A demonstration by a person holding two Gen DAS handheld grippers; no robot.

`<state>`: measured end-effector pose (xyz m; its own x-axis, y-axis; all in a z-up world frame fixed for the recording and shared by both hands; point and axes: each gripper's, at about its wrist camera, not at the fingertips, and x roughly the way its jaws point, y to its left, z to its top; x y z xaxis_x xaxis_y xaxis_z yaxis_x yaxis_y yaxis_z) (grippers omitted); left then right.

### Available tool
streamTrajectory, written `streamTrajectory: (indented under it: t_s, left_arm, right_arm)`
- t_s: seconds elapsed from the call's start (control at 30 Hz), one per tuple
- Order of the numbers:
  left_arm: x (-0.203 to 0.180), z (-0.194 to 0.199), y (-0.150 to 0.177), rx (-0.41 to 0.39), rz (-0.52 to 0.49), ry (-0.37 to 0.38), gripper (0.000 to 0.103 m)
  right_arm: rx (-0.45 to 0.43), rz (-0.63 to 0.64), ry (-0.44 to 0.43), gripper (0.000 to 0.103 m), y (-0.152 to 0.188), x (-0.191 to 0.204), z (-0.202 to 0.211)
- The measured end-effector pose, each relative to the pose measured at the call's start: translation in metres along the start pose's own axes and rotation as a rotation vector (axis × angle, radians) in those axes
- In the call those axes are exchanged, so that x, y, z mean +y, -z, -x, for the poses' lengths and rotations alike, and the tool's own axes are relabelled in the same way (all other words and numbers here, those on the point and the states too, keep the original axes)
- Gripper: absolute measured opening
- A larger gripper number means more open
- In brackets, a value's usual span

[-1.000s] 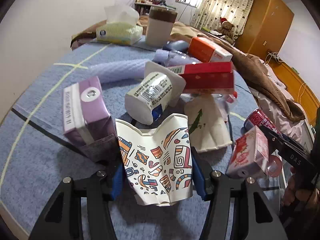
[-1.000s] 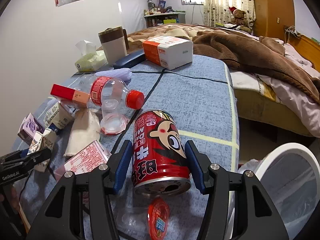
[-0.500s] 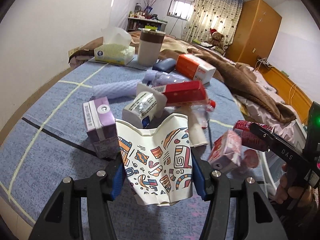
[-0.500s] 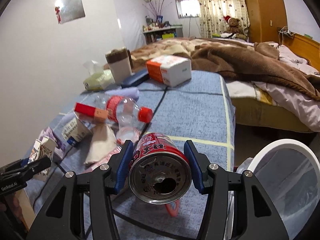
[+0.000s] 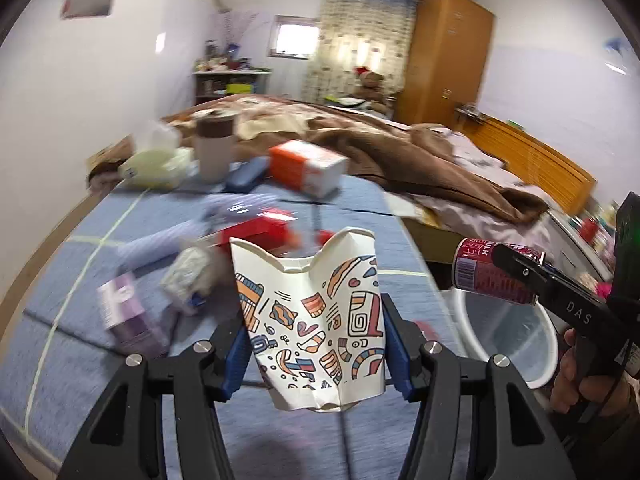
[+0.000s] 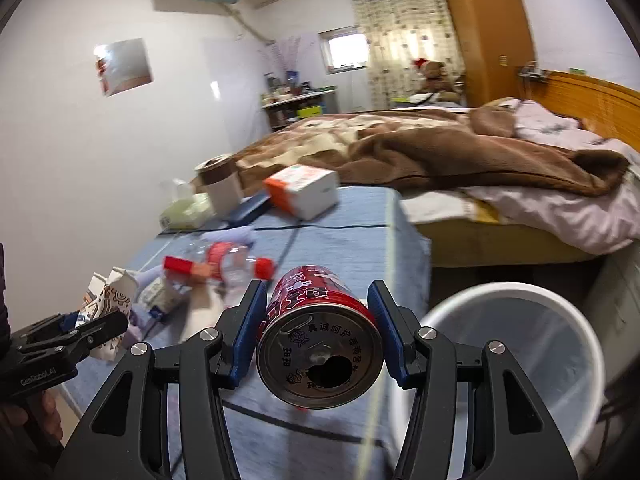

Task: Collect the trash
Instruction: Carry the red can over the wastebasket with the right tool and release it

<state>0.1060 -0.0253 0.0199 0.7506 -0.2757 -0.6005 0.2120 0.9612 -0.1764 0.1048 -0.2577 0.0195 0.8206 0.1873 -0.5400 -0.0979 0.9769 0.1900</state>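
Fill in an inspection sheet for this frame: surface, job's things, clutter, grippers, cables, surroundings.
Surface: blue cloth-covered table with pale taped lines.
Job's things: crushed patterned paper cup held off the table; red drink can held, opened end toward the camera; white trash bin beside the table, lined with a clear bag.
Clutter: plastic bottle with red cap, purple carton, orange-and-white box, tissue pack, lidded white cup.
Grippers: left gripper shut on the paper cup; right gripper shut on the can, near the bin.
Cables: nothing seen.
Surroundings: bed with brown blanket, wooden wardrobe, curtained window.
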Motion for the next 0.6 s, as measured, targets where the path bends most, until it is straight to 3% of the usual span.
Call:
streamTrajectory:
  t_s: [0.33, 0.6]
  left_arm:
    - [-0.094, -0.031, -0.004, 0.037, -0.183, 0.2, 0.06]
    - [-0.159, -0.065, 0.007, 0.126, -0.281, 0.325, 0.06]
  right_arm:
    - [-0.012, -0.084, 0.184, 0.054, 0.011, -0.059, 0.03]
    - [0.085, -0.164, 0.29, 0.054, 0.039, -0.106, 0.017]
